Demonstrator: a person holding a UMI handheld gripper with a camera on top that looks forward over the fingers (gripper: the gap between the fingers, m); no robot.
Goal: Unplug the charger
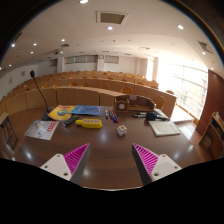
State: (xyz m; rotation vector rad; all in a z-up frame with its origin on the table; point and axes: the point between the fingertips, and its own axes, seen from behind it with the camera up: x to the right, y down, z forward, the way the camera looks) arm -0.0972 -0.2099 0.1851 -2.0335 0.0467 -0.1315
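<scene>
Holding our gripper (pixel 110 160) above a dark wooden table (pixel 105 150), we keep its pink-padded fingers (pixel 75 157) spread wide, nothing between them. Well beyond them sits a small white charger (pixel 121 130). Farther off lie a yellow case (pixel 89 123), papers (pixel 42 129) and a microphone (pixel 38 90).

Daylight pours through the windows (pixel 185 82), blowing them out; ceiling lights (pixel 110 27) glow above, the table (pixel 105 150) below stays dim, walls bow.
</scene>
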